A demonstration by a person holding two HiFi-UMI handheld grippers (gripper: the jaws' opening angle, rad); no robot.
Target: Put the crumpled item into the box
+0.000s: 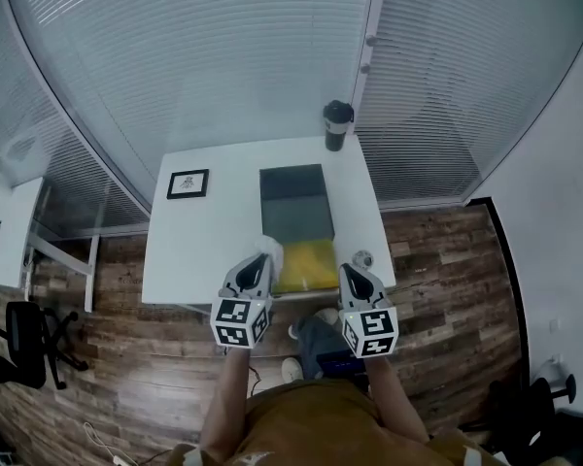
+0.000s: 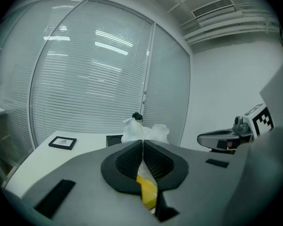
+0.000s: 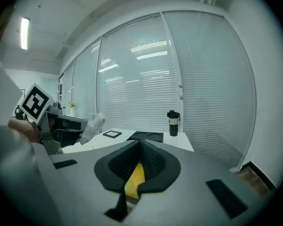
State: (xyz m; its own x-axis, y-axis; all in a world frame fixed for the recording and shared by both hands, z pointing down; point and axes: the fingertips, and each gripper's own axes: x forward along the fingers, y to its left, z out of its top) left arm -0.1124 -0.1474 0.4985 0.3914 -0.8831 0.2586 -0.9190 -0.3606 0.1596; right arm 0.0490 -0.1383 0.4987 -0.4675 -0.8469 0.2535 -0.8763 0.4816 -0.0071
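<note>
While ribbed left gripper [image 2: 142, 143] pinches crumpled white wad [image 2: 146, 131] | right gripper [image 3: 140, 143] closed, empty | yellow box [image 1: 306, 265] between

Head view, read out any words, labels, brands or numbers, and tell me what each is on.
No readable text anywhere.
Picture frame: whatever is inside is too small to read.
Marker cubes: black-and-white square patterns, no letters.
Travel mug: no label visible.

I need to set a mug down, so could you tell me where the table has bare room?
Bare: the table's left half in front of the picture frame. Crowded: the near middle, with yellow item, dark box, left gripper and right gripper.
</note>
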